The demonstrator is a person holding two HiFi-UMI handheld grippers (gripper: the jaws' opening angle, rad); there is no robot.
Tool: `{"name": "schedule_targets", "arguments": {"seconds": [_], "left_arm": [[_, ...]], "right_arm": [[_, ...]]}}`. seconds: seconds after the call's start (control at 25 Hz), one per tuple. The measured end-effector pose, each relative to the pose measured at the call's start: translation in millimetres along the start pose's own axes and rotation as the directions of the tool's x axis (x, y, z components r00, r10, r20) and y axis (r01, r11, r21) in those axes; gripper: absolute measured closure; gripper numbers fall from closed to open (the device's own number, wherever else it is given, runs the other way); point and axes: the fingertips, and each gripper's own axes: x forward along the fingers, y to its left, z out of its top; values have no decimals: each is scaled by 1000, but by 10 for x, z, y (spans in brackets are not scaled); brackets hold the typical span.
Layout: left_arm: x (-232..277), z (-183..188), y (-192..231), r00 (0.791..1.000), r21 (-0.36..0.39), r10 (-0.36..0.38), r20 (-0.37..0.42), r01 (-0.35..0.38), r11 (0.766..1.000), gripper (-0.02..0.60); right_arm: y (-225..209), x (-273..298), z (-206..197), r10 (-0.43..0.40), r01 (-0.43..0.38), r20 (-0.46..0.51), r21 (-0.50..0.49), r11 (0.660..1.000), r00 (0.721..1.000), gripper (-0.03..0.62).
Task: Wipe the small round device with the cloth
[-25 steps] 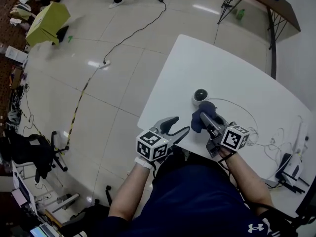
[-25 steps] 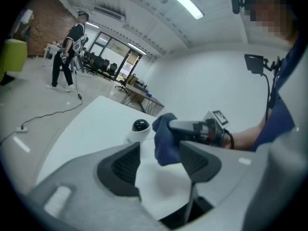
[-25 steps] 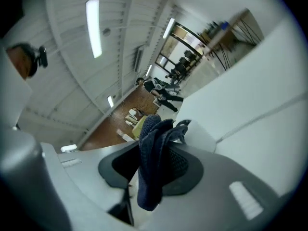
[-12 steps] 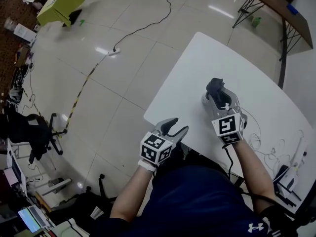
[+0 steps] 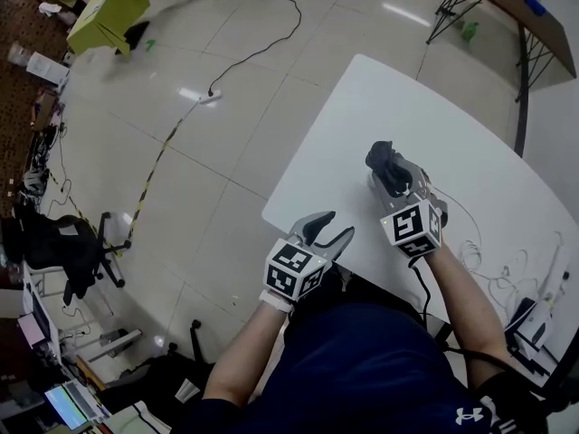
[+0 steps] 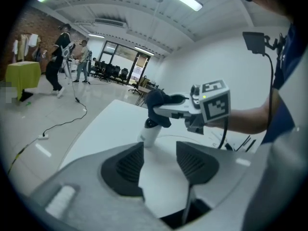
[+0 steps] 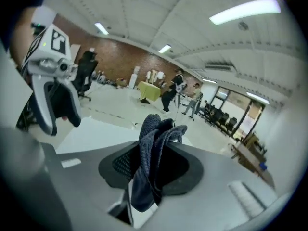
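The small round device (image 5: 374,183) is white with a dark top and stands on the white table (image 5: 362,107); in the left gripper view the device (image 6: 149,132) shows upright beyond my jaws. My right gripper (image 5: 391,172) is shut on a dark blue cloth (image 5: 384,158) and holds it against the device's top. In the right gripper view the cloth (image 7: 153,143) hangs bunched between the jaws. My left gripper (image 5: 336,227) sits at the table's near edge, short of the device, open; its jaws have just been closing a little with nothing between them.
Thin cables (image 5: 488,265) and a power strip (image 5: 527,319) lie on the table's right side. The table's near-left edge (image 5: 289,188) drops to a tiled floor with a cable (image 5: 172,134), a yellow-green box (image 5: 99,21) and an office chair (image 5: 68,251).
My right gripper has rolled over and moved away from me, carrying the cloth from beside the device onto its top. The left gripper has stayed by the table edge.
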Motion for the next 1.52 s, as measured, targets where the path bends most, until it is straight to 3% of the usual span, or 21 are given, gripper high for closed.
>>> {"name": "schedule_targets", "arguments": {"seconds": [0.08,0.16,0.24,0.36,0.52,0.72,0.8,1.0,1.16,1.24,1.28,1.36,1.44,1.52], "left_arm": [[101,97,-68,1000,43,-14,-12,14,999,370],[204,206,-129,999,86,-28,-20,29,996,370],[325,298,-159,999,109,-43,-18,45,993,370],[530,388,-158,998,109,-58,-7,58,992,370],[773,405,-67,999,110,-45,-28,48,993,370],[966,225,72,995,107,-15,-103,26,994,368],[1002,165,95,992,108,-8,-127,22,994,370],[1078,94,130,987,114,2,-158,16,993,368],[1116,118,126,990,113,3,-140,13,993,368],[1114,154,111,992,117,1,-123,14,993,368],[1111,167,104,993,118,-1,-115,15,993,368],[1097,177,105,994,120,-1,-106,13,993,368],[1080,169,138,993,121,15,-113,-1,993,373],[1065,165,176,993,108,32,-113,-20,994,382]], "right_arm": [[-167,-24,-81,-14,9,29,180,984,999,471],[-299,-51,-180,-19,-1,55,343,939,998,471],[-416,-71,-313,-22,-20,77,502,865,997,471],[-577,-88,-590,-43,-29,86,696,717,995,471],[-680,-36,-957,-60,-29,75,831,555,995,471],[-582,134,-1271,-45,-108,130,936,335,991,471],[-527,201,-1374,-43,-112,130,950,291,991,471],[-429,338,-1613,-9,-67,72,960,273,997,471],[-430,305,-1667,-13,-68,72,973,220,997,471],[-518,177,-1555,-57,-77,93,968,239,994,470],[-569,100,-1477,-80,-76,101,960,270,992,470],[-662,-49,-1270,-114,-64,112,929,363,987,470],[-750,-157,-1038,-132,-35,114,871,491,985,470],[-825,-231,-773,-138,-5,122,767,642,983,470]]}}
